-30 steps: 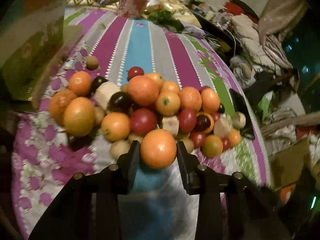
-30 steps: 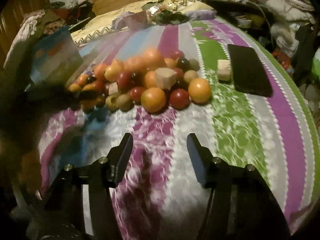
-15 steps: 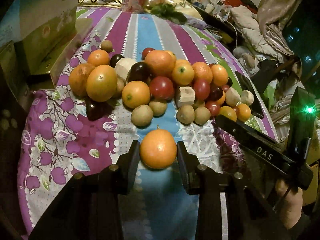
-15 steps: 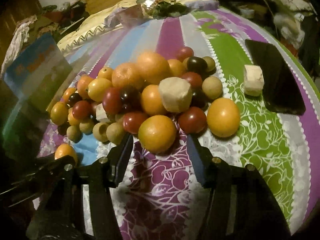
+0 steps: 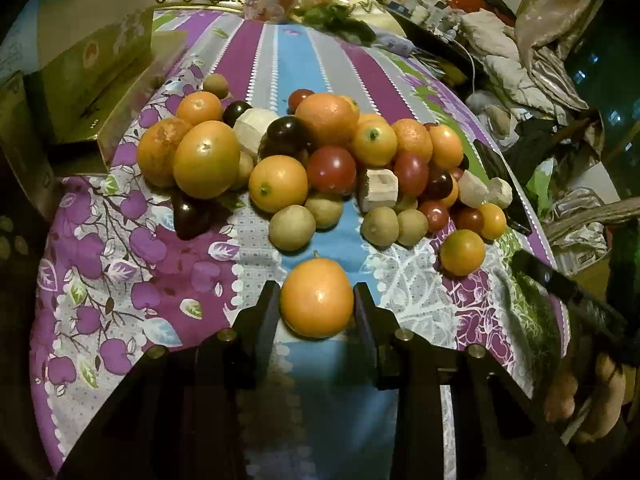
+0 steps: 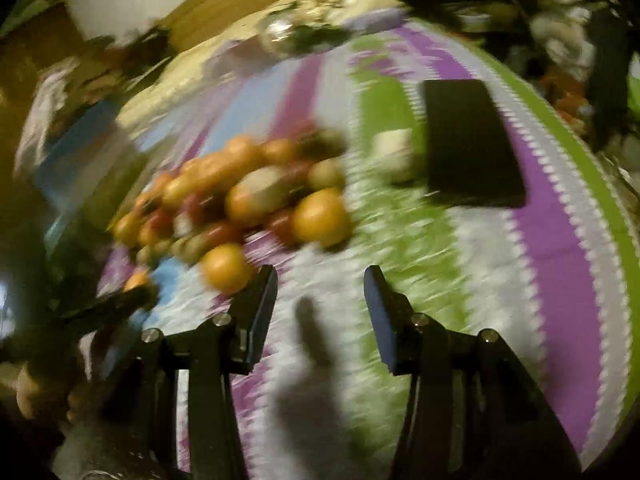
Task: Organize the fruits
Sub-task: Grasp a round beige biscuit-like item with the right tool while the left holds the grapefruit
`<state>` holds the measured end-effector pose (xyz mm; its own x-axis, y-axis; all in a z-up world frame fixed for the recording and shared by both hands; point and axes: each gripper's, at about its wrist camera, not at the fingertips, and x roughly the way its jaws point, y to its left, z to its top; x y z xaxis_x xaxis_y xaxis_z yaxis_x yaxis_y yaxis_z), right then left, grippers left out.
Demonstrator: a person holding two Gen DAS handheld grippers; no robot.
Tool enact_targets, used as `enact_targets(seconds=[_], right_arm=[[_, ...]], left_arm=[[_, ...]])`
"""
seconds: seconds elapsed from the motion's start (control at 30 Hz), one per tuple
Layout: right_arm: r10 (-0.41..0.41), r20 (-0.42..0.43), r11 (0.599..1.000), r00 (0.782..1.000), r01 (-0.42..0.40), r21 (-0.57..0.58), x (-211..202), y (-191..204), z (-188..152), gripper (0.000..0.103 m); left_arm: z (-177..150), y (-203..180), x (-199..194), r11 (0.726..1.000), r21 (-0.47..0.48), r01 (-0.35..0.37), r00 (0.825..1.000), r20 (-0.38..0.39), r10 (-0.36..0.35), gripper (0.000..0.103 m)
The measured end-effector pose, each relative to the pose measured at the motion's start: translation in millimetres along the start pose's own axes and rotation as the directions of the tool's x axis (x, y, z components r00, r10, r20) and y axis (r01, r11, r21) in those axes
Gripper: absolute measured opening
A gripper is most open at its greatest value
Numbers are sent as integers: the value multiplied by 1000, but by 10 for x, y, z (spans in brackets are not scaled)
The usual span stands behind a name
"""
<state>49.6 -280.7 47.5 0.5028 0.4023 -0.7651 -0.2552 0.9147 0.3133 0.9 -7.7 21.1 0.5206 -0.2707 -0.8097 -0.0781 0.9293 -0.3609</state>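
Note:
My left gripper is shut on an orange and holds it near the front of the fruit pile. The pile has oranges, red and dark plums, brown kiwi-like fruits and pale cut chunks, lying on a striped floral bedspread. My right gripper is open and empty over the bedspread, right of the pile; that view is motion-blurred. A lone orange lies just left of its left finger.
An open cardboard box stands at the left of the pile. A black phone lies on the bedspread right of the fruit, with a pale chunk beside it. Clutter and bedding line the far and right sides.
My left gripper has drawn back from the pile with the orange still held. My right gripper moved toward the pile, then swung back and right; its view is now blurred.

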Motion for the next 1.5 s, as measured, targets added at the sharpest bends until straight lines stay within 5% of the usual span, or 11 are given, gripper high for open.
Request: enact_targets(seconds=[0.27,0.47,0.57,0.63,0.73,1.13,1.5], right_arm=[[-78,67,997,995,76,30,51,-114,385,45],[-207,75,974,976,212,-77,183,22,574,45],[-142,15,982,990,143,-125,296,60,615,44],[13,27,993,1000,-10,-118,123,112,642,41],[-39,83,992,996,48,-117,-94,18,670,43],[-186,-96,950,978,154,-272,504,77,769,41],[-220,-179,885,959,119,-450,381,-27,796,41]], left_arm=[[34,7,18,1000,0,3,1000,-4,-3,38],[53,-13,77,1000,-1,9,1000,-9,-9,38],[54,-17,83,1000,-1,13,1000,-11,-13,38],[55,-13,78,1000,-5,18,1000,-11,-18,38],[46,-1,79,1000,-9,22,1000,-10,-23,38],[47,12,80,1000,-7,29,1000,-11,-29,38],[81,43,95,999,-3,49,999,-19,-49,38]])
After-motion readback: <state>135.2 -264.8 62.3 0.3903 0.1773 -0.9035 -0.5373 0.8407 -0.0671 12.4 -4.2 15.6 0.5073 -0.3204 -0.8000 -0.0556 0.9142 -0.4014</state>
